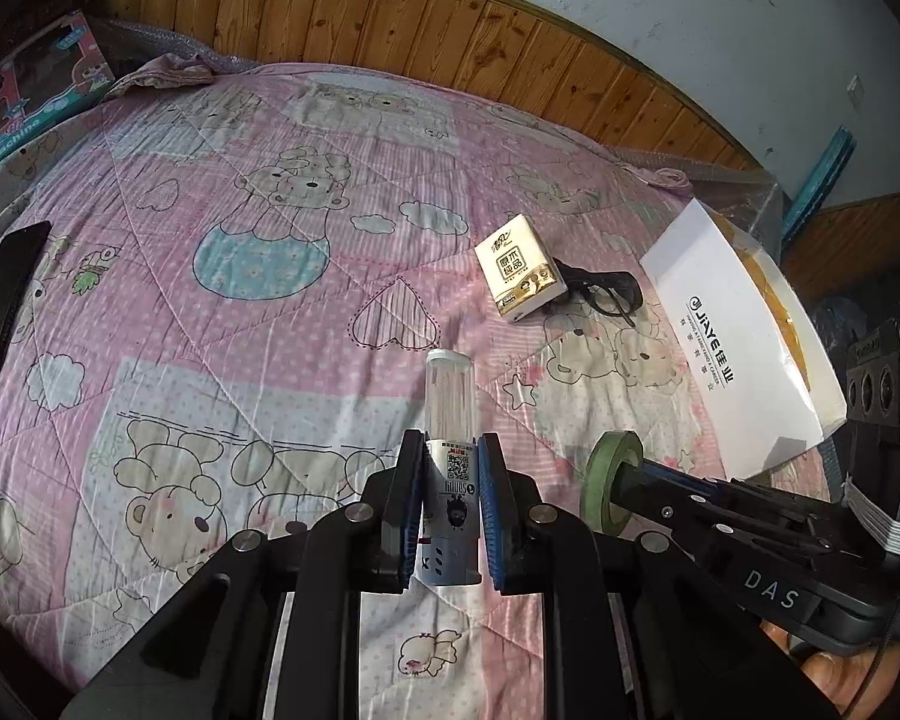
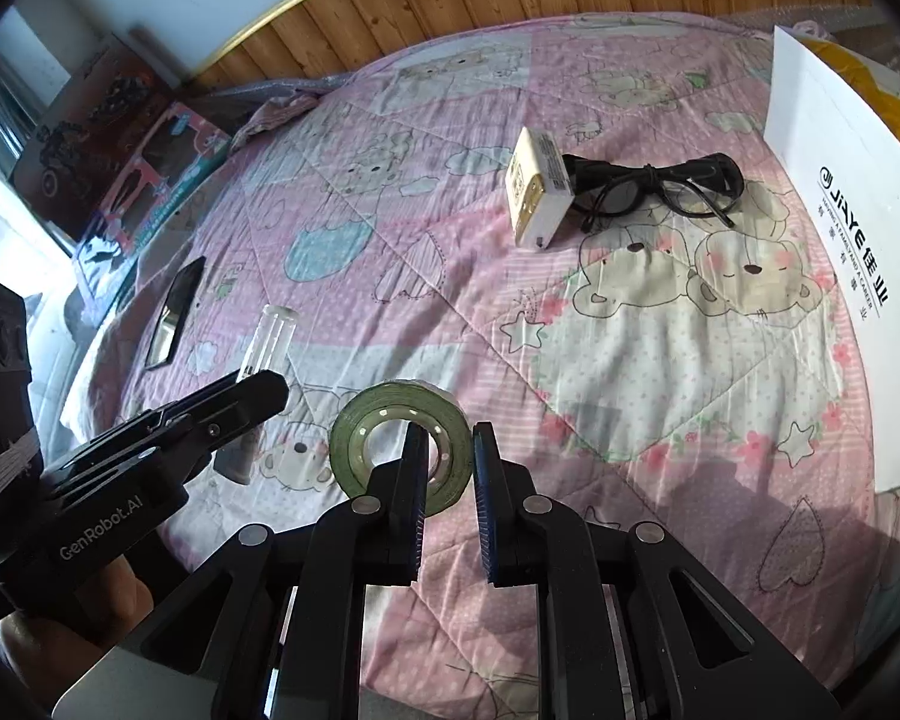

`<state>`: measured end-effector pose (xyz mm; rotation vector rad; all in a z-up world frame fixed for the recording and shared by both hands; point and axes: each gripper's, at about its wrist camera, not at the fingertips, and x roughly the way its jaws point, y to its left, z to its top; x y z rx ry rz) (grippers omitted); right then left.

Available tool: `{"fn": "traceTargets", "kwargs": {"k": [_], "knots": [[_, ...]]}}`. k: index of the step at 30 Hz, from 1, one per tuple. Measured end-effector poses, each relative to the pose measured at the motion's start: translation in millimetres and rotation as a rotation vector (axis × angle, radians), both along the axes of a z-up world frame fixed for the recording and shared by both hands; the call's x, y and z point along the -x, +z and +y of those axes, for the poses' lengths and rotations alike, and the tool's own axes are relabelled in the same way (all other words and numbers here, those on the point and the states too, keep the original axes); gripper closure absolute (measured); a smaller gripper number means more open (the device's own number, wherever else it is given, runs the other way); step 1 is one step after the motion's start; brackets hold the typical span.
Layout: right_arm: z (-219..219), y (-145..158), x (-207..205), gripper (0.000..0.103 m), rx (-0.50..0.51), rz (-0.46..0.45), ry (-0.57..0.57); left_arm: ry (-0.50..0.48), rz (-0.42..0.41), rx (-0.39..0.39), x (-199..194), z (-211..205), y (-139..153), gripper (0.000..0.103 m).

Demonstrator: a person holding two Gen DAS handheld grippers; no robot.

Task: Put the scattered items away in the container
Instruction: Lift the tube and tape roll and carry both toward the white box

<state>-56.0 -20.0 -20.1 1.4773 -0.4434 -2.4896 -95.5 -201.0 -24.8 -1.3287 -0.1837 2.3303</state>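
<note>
My left gripper (image 1: 451, 439) is shut on a clear tube of thin sticks (image 1: 450, 384) with a printed label, held upright over the pink quilt. In the right wrist view that tube (image 2: 273, 330) rises from the left gripper (image 2: 258, 396) at the left. My right gripper (image 2: 448, 435) is shut on the wall of a green tape roll (image 2: 354, 438), one finger through its hole. The same tape roll (image 1: 597, 480) shows on the right gripper (image 1: 624, 480) in the left wrist view. The white container (image 1: 744, 348) (image 2: 840, 210), yellow inside, sits at the right.
A tissue pack (image 1: 519, 267) (image 2: 537, 186) lies beside black glasses (image 1: 606, 291) (image 2: 660, 186) near the container. A dark phone (image 1: 6, 294) (image 2: 174, 312) lies far left. Toy boxes (image 1: 24, 90) (image 2: 150, 180) and a wooden headboard (image 1: 450, 18) border the bed.
</note>
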Motion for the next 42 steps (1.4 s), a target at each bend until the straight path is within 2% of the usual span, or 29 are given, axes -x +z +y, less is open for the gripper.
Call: {"fn": "traceTargets", "kwargs": {"k": [8,25,42], "knots": [[7,15,-7,0.088,0.036,0.039,-0.006,-0.031,0.054,0.021,-10,14,20,0.085],[47,32,-16,0.088,0.112,0.093,-0.065,-0.086,0.078,0.048,-17,53,35,0.085],[106,51,-28,0.088,0.166,0.147,-0.179,-0.153,0.106,0.032,-17,104,56,0.085]]}}
